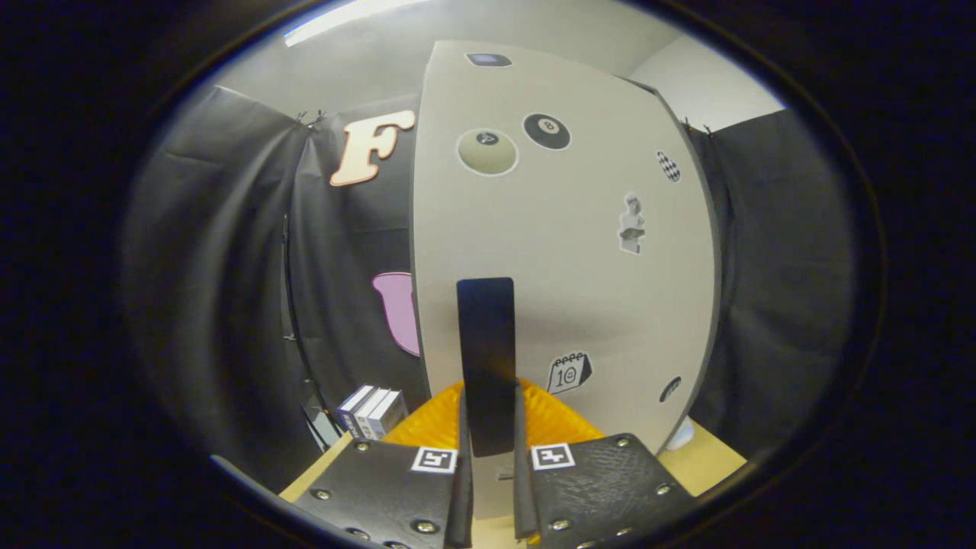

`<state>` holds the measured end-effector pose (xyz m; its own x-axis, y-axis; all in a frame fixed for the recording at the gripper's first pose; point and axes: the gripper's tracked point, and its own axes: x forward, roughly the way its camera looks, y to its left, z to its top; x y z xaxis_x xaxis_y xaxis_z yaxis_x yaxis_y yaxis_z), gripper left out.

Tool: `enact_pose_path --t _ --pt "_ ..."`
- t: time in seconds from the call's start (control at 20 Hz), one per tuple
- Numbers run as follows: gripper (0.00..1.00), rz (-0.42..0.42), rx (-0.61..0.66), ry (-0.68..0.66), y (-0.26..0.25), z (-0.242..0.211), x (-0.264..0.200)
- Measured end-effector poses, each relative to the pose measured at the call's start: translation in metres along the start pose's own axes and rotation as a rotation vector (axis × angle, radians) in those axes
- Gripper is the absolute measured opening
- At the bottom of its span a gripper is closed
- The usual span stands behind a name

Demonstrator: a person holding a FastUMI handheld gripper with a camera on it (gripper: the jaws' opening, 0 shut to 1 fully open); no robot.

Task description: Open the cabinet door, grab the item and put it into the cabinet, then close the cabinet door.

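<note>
You're right up against the cabinet door [564,252], and your gripper [492,457] has its two fingers closed in on the black vertical handle [486,358]. The handle runs straight up from between the fingers, and each finger looks pressed against a side of it, so you've got a narrow, firm pinch on that bar and nothing else in hand.

On progress: you look to be at a door step, not the carrying step. The door's pale, sticker-covered face stands squarely ahead of you, and its left edge shows against the booth wall, but from this angle I can't say for certain whether it is shut, ajar or swung out. The cabinet's interior is hidden, so whether anything sits inside is not something you can read from here.

As for the item, there's an orange ribbed object [560,423] just behind the handle, low against the door, and a small stack of boxes [374,412] down to the left on the tabletop [705,457]. Which one you're meant to store, I can't tell.
</note>
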<state>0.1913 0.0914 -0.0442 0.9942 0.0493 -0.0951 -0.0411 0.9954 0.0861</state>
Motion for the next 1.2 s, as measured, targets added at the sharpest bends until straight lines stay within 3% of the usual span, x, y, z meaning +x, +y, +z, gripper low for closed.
enact_pose_path --t 0.7,1.2 --pt "0.21 -0.040 0.025 0.029 -0.097 0.003 -0.136" --pt "0.20 -0.153 0.047 0.025 -0.193 0.007 -0.199"
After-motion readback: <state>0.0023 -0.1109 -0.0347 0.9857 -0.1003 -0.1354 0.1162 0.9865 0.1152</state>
